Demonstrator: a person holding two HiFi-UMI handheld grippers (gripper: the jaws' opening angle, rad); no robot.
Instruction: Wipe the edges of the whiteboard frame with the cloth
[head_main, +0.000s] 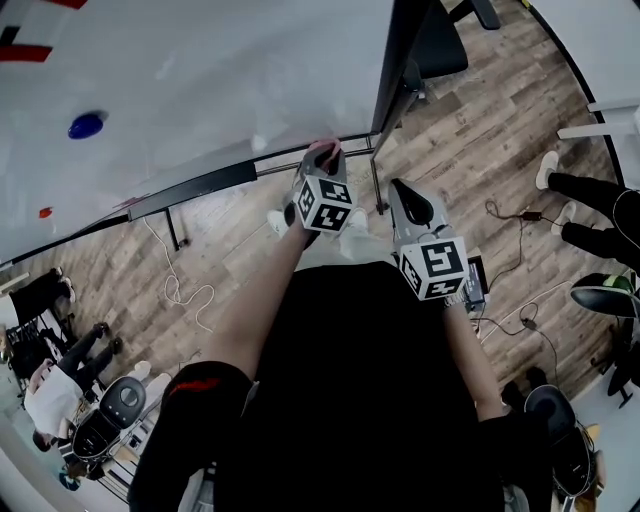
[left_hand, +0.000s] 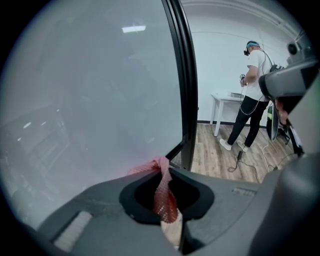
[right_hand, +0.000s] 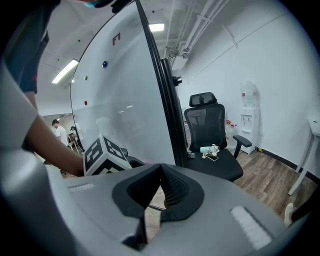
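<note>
The whiteboard (head_main: 180, 70) fills the upper left of the head view, with its black frame (head_main: 396, 60) running down the right side. My left gripper (head_main: 325, 158) is at the board's lower right corner, shut on a pink mesh cloth (head_main: 322, 148). In the left gripper view the cloth (left_hand: 164, 195) hangs pinched between the jaws and its top touches the board beside the frame (left_hand: 181, 75). My right gripper (head_main: 403, 192) hovers just right of the left one, shut and holding nothing. Its closed tips (right_hand: 160, 170) point toward the frame (right_hand: 167, 110).
A black pen tray (head_main: 190, 190) runs along the board's bottom edge. A blue magnet (head_main: 86, 124) sits on the board. A black office chair (right_hand: 210, 135) stands behind the board. A person (left_hand: 252, 90) stands by a white table. Cables (head_main: 180, 290) lie on the wood floor.
</note>
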